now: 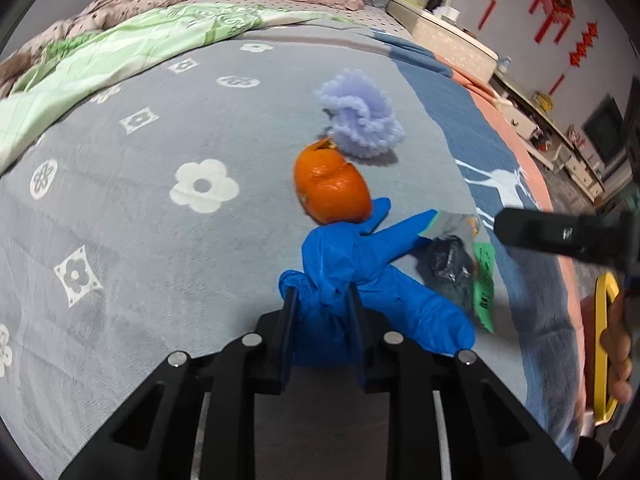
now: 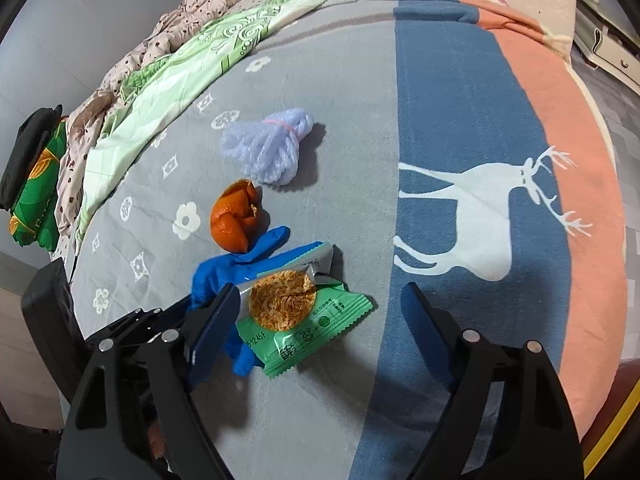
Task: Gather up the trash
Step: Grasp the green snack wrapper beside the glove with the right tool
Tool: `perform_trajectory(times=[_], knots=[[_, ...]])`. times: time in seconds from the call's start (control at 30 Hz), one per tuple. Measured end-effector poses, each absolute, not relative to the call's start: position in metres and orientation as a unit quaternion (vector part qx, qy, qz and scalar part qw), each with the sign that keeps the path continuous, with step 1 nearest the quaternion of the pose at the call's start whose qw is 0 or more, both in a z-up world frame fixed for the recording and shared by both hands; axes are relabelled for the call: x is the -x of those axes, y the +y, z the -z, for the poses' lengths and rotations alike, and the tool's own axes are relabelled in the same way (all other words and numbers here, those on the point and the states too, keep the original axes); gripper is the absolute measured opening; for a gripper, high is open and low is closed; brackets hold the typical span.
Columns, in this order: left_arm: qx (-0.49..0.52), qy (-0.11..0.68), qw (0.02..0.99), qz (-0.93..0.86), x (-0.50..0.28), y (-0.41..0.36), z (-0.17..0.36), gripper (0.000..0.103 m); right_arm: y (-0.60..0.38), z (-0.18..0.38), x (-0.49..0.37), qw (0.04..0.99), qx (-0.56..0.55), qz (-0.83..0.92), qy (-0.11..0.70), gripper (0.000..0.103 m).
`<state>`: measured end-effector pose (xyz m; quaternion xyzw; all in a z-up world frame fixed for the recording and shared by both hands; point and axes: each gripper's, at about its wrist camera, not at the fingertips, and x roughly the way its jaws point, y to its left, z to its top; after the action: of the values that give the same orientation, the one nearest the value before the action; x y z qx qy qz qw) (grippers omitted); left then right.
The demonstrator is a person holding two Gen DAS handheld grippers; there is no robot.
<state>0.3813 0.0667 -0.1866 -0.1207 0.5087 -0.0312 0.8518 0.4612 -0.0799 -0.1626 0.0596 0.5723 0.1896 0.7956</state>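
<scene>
While the left gripper (image 1: 322,300) sits low over the bed (image 1: 160,240), its two fingers are pinched on the crumpled blue glove (image 1: 344,256), which lies on the grey flowered bedspread. The right gripper (image 2: 324,320) hovers above the same pile with jaws spread wide, gripping nothing; its left finger (image 2: 212,328) overlaps the glove (image 2: 224,272) and the green snack wrapper (image 2: 304,320). Orange peel (image 1: 330,188) touches the glove's far side. A lilac foam net (image 1: 360,120) lies just beyond the peel. No container is visible.
</scene>
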Motion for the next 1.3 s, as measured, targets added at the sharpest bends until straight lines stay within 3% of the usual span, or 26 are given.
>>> perform_trajectory(times=[0.43, 0.67, 0.8, 0.9, 1.3], knots=[[0.171, 0.496, 0.851, 0.02, -0.379, 0.088, 0.187, 0.016, -0.06, 0.178, -0.463, 0.785, -0.033, -0.196, 0.586, 0.069], [0.169, 0.495, 0.852, 0.022, -0.379, 0.09, 0.188, 0.016, -0.046, 0.189, -0.461, 0.779, -0.013, -0.201, 0.593, 0.051], [0.169, 0.493, 0.853, 0.023, -0.379, 0.091, 0.189, 0.016, -0.042, 0.192, -0.459, 0.782, -0.001, -0.199, 0.591, 0.028], [0.168, 0.494, 0.853, 0.023, -0.38, 0.091, 0.189, 0.016, -0.041, 0.191, -0.46, 0.782, -0.003, -0.202, 0.59, 0.022], [0.162, 0.49, 0.856, 0.019, -0.376, 0.087, 0.18, 0.016, -0.059, 0.169, -0.448, 0.811, 0.002, -0.188, 0.554, 0.016]])
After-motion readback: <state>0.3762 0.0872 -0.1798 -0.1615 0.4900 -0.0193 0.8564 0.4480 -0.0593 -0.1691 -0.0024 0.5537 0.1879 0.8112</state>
